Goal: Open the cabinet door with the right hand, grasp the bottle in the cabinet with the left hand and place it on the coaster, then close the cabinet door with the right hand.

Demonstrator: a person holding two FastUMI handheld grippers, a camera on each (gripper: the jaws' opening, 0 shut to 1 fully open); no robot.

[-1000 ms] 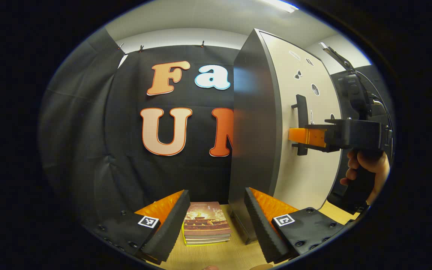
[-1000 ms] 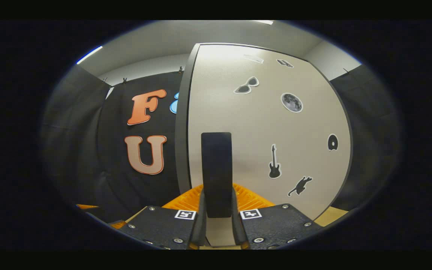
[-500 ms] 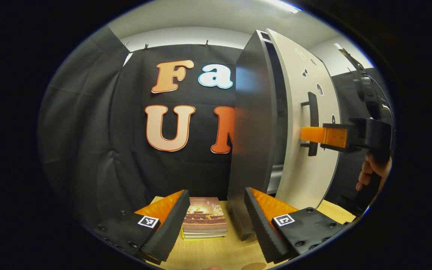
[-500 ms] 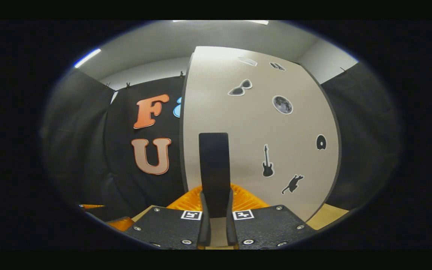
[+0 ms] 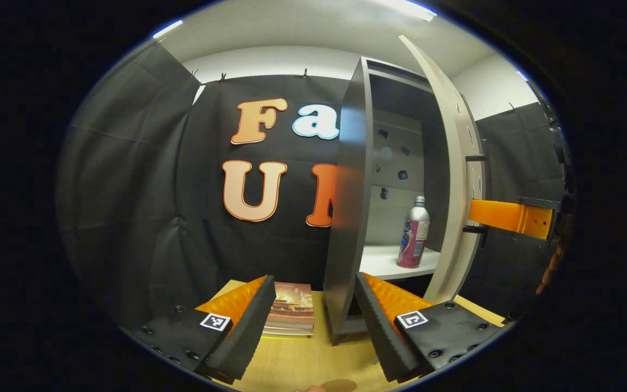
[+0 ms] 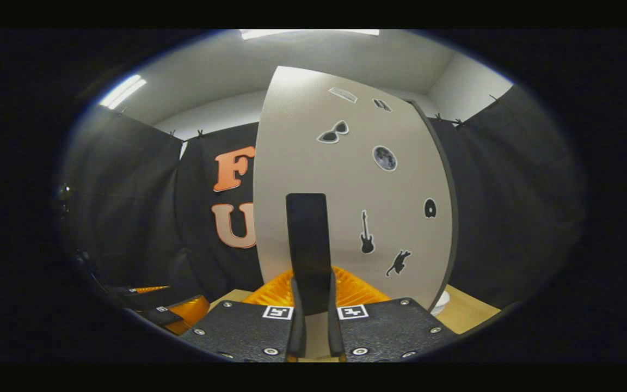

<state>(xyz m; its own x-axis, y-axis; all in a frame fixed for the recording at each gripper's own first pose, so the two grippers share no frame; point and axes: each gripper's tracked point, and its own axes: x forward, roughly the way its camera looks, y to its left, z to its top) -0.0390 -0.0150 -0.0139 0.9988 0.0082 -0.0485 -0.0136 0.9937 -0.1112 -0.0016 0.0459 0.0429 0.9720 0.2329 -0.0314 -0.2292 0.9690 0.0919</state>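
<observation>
- Bottle (image 5: 414, 233): upright on the white shelf (image 5: 381, 261) inside the cabinet (image 5: 346, 207), right of centre in the left gripper view; silver neck, pink label.
- Cabinet door (image 5: 455, 174): swung out, seen nearly edge-on at the right of that view; bottle visible in the gap between door and cabinet side.
- Door front (image 6: 346, 179) in the right gripper view: pale, with small dark stickers.
- Right tongs (image 6: 312, 305): closed on the black door handle (image 6: 307, 245), both fingers pressed against it, bottom centre of the right gripper view.
- Left tongs (image 5: 311, 321): spread wide, nothing between them, bottom of the left gripper view, short of the cabinet.
- Stack of books (image 5: 292, 309): on the wooden table (image 5: 302, 365), just left of the cabinet.
</observation>
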